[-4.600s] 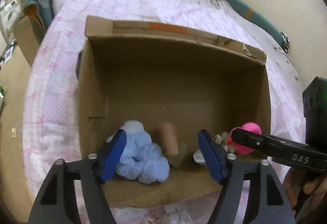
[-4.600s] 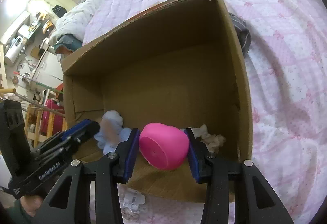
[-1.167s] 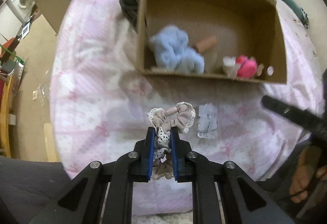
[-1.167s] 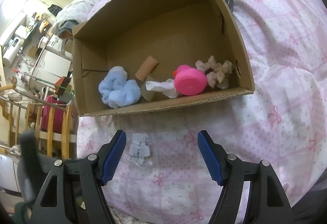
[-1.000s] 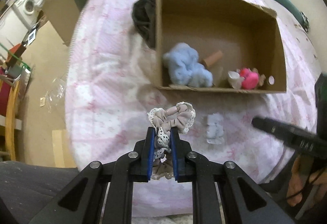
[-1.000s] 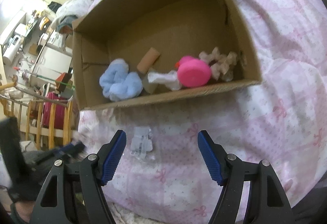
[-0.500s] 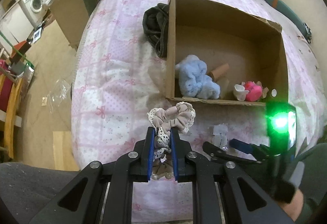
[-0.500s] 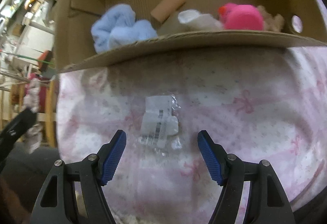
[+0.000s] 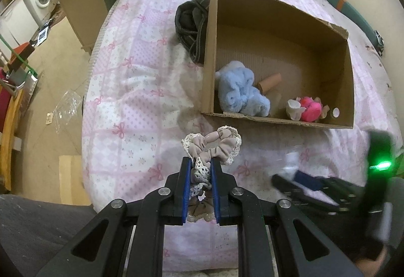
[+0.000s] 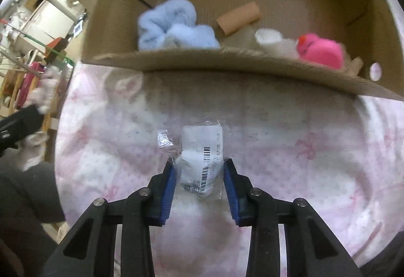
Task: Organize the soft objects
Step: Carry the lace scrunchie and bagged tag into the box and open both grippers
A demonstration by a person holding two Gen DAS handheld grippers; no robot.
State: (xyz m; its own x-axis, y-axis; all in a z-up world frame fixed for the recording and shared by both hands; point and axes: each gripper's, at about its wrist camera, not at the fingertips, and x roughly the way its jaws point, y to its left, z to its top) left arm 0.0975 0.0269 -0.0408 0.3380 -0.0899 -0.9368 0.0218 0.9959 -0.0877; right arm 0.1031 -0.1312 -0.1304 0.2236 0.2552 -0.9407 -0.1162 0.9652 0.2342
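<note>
Soft items on bed, two hand-held grippers engaged, carton partly filled.

Left hand-held gripper [image 9: 199, 170]: clamped on lace-edged scrunchie [image 9: 212, 146], held above the bed [image 9: 131, 90], presumably for transfer into cardboard box [image 9: 209, 54]. Right hand-held gripper [image 10: 199, 176]: pads astride bagged white item [image 10: 202, 163] lying on the bed before the box; closure cannot be told.

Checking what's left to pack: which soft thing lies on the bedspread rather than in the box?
The plastic-wrapped white packet, lying between the right gripper fingers; the fluffy blue piece and pink toy sit inside the box.
</note>
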